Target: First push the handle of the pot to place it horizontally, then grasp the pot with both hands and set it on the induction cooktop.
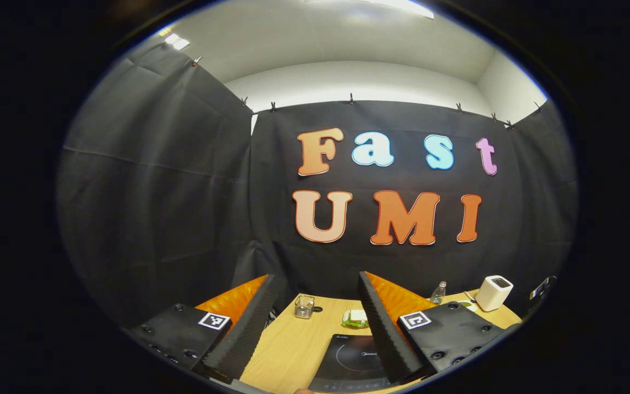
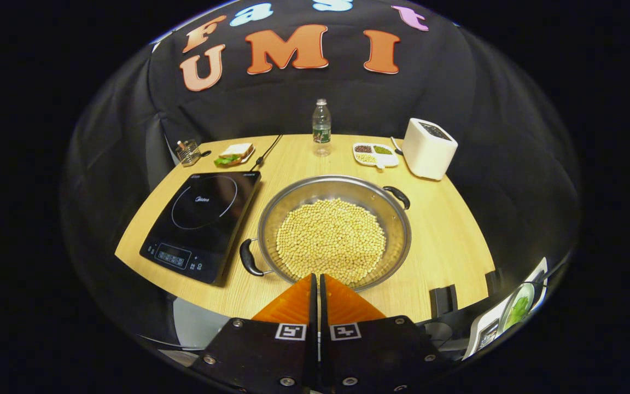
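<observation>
In the right gripper view the pot (image 2: 334,232) sat at centre frame on the bench (image 2: 446,241), heaped with pale beans, the cooktop (image 2: 203,221) just beside it to the left, and the right tongs (image 2: 319,287) were pressed together, empty, low at its near rim. The left tongs (image 1: 315,323) stood wide apart, holding nothing, at the bottom of the left gripper view. It looked heavy, stiff and slick-sided, so the two dark handles (image 2: 249,258), lower left and upper right, seemed the safest grip.
</observation>
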The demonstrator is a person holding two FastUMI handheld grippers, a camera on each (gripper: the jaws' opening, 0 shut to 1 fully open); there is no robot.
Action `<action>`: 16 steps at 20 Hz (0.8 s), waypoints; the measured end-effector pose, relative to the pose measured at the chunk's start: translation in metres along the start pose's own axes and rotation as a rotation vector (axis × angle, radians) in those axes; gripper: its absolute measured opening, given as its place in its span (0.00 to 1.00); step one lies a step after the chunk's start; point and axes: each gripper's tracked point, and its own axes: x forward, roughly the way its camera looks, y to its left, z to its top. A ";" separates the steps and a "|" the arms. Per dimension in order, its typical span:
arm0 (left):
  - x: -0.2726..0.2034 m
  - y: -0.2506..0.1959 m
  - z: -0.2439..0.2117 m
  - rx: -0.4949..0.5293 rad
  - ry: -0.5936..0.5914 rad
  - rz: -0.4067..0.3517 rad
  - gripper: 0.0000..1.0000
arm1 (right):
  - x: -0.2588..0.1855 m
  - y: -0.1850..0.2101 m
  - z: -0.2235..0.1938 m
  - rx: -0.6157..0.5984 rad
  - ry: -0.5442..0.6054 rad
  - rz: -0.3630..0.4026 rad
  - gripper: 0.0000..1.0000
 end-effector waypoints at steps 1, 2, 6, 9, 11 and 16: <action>-0.002 0.002 -0.002 0.004 0.004 0.005 0.98 | 0.003 0.006 -0.005 -0.006 0.014 0.010 0.02; -0.002 0.003 -0.003 0.007 0.008 0.007 0.97 | 0.006 0.012 -0.009 -0.014 0.026 0.018 0.02; -0.007 0.011 -0.009 0.013 0.023 0.023 0.98 | 0.016 0.032 -0.020 -0.047 0.060 0.054 0.02; -0.006 0.016 -0.013 0.008 0.032 0.030 0.98 | 0.026 0.047 -0.028 -0.065 0.080 0.080 0.02; -0.007 0.018 -0.012 0.005 0.031 0.032 0.97 | 0.032 0.054 -0.033 -0.079 0.097 0.088 0.02; -0.007 0.021 -0.012 0.021 0.027 0.039 0.97 | 0.045 0.071 -0.045 -0.096 0.141 0.108 0.02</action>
